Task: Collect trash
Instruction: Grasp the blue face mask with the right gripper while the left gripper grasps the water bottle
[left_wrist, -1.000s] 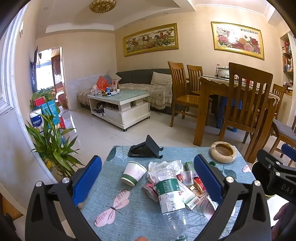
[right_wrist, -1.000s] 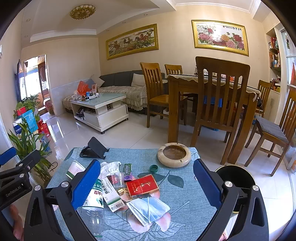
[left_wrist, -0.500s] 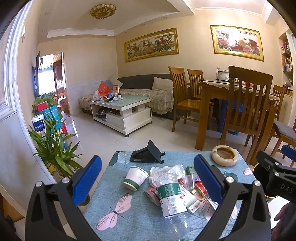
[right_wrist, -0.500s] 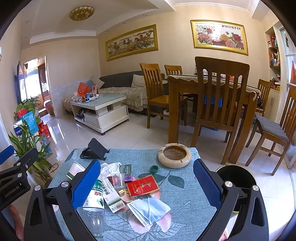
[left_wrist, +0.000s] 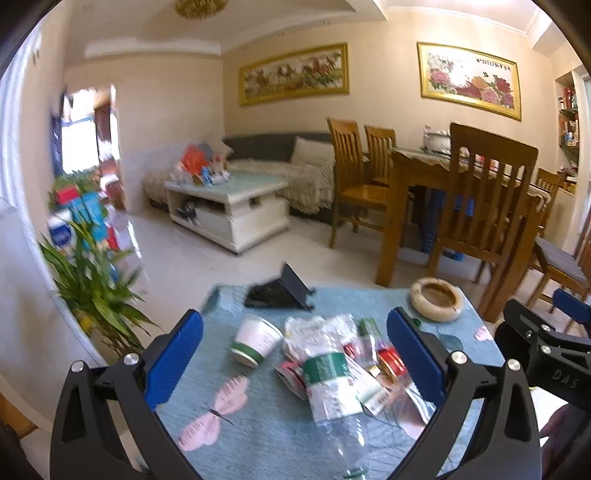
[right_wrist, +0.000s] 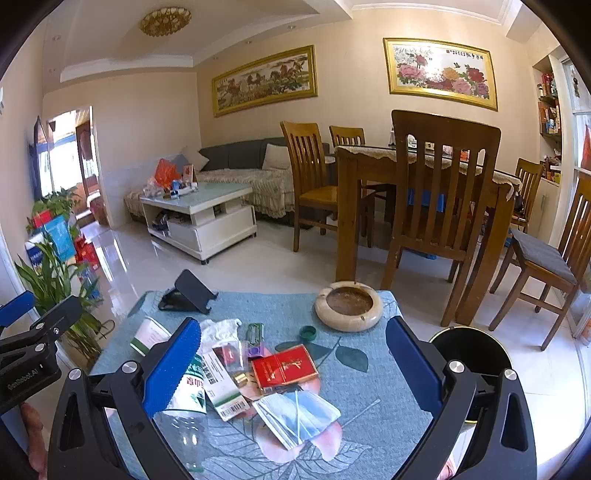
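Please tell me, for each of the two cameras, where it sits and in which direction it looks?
Left wrist: sits behind the open left gripper, looks forward and down over the plastic bottle and paper cup; the right gripper shows at the right edge.
Right wrist: sits behind the open right gripper, looks over the red packet and the black bin; the left gripper shows at the left edge.
Shared: the ashtray, the phone stand, the trash.

only stuff i can actually read: "DAS" in pale letters on the black body of the right tongs (left_wrist: 546, 354), what looks like "GenRobot.AI" on the left tongs (right_wrist: 26, 354), plus a barcode on the white box (right_wrist: 221, 387), rest too blurry.
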